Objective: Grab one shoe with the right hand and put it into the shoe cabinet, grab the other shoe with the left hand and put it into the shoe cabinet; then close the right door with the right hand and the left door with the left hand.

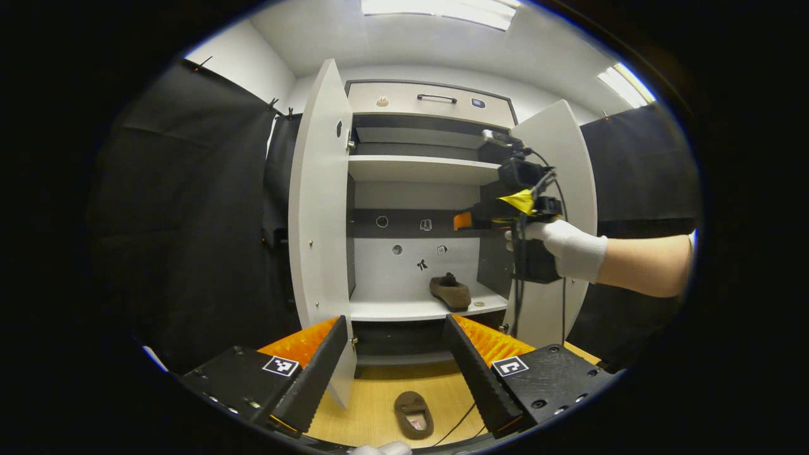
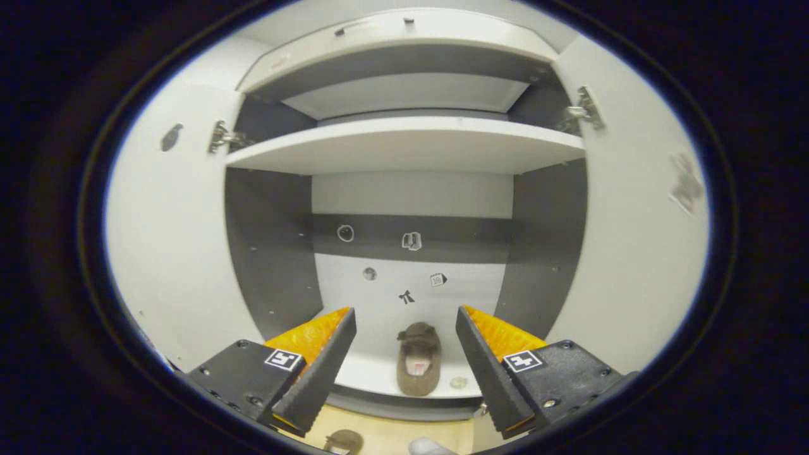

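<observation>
Your left gripper (image 1: pixel 395 370) was released above the second shoe (image 1: pixel 414 414) lying on the floor at 6 o'clock, the right gripper (image 2: pixel 404 360) released too, the first shoe (image 2: pixel 418 358) already in the cabinet (image 2: pixel 404 148); the slipper looked light and soft, so you should pinch its heel rim

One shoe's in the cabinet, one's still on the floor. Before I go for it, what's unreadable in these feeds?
- Brown suede shoe on the wooden floor: cut by the right gripper view's lower edge.
- White cabinet's right door: left gripper view, lower part behind the gloved hand.
- Small stickers on the back panel: too small.
</observation>
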`<action>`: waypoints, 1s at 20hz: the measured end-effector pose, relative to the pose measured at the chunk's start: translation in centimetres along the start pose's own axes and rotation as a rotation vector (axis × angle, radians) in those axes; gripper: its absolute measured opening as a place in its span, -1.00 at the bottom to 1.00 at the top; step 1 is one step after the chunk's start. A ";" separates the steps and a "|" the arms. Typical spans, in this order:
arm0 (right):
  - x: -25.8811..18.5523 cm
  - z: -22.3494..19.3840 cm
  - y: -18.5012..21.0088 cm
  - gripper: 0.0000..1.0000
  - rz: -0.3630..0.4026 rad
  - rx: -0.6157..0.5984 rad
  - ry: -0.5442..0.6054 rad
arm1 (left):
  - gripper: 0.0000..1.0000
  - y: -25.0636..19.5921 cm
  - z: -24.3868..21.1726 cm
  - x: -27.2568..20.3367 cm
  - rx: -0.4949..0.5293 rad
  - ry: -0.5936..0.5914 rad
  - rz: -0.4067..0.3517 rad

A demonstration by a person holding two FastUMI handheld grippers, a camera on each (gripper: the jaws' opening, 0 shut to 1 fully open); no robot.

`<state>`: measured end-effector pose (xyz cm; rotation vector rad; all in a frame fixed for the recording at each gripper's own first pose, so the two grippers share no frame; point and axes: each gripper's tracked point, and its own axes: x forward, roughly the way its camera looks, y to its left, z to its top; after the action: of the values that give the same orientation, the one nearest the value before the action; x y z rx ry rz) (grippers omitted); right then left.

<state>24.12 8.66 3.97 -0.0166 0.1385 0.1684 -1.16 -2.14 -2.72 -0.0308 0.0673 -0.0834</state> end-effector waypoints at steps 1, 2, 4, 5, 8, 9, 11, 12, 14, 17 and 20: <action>-2.6 -1.6 -0.5 1.00 0.002 -0.014 -0.022 | 0.89 0.2 -0.8 0.1 0.013 0.006 0.005; -5.0 -3.3 -1.5 1.00 -0.016 -0.031 -0.036 | 0.89 0.3 -1.7 0.4 0.024 0.006 0.006; -9.6 -5.7 -3.0 1.00 -0.054 -0.043 -0.071 | 0.89 0.1 -4.2 0.9 0.027 0.034 -0.010; -12.1 -6.9 -3.4 0.96 -0.063 -0.052 -0.073 | 0.89 -0.2 -5.9 1.2 0.035 0.058 -0.023; -18.6 -10.1 -6.9 1.00 -0.158 -0.054 -0.067 | 0.90 -1.0 -12.7 2.0 0.079 0.123 -0.054; -20.0 -11.1 -7.7 1.00 -0.186 -0.050 -0.046 | 0.90 -1.3 -15.7 2.4 0.088 0.155 -0.070; -22.0 -12.9 -8.9 1.00 -0.227 -0.053 0.006 | 0.90 -2.0 -21.6 3.4 0.090 0.227 -0.110; -22.8 -13.7 -9.5 1.00 -0.244 -0.064 0.034 | 0.93 -1.9 -24.6 3.9 0.081 0.283 -0.111; -23.8 -15.0 -9.8 1.00 -0.252 -0.072 0.091 | 0.94 -2.2 -30.4 4.6 0.045 0.393 -0.101; -23.9 -16.1 -10.2 1.00 -0.250 -0.076 0.143 | 0.94 -2.2 -36.0 6.0 0.028 0.515 -0.082; -23.3 -16.6 -10.7 1.00 -0.258 -0.090 0.162 | 0.94 -0.8 -39.1 7.4 0.001 0.604 -0.066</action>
<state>0.93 -6.18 -9.15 -0.1376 0.2889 -0.0847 3.43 -4.62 -42.22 -0.0063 0.6700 -0.1566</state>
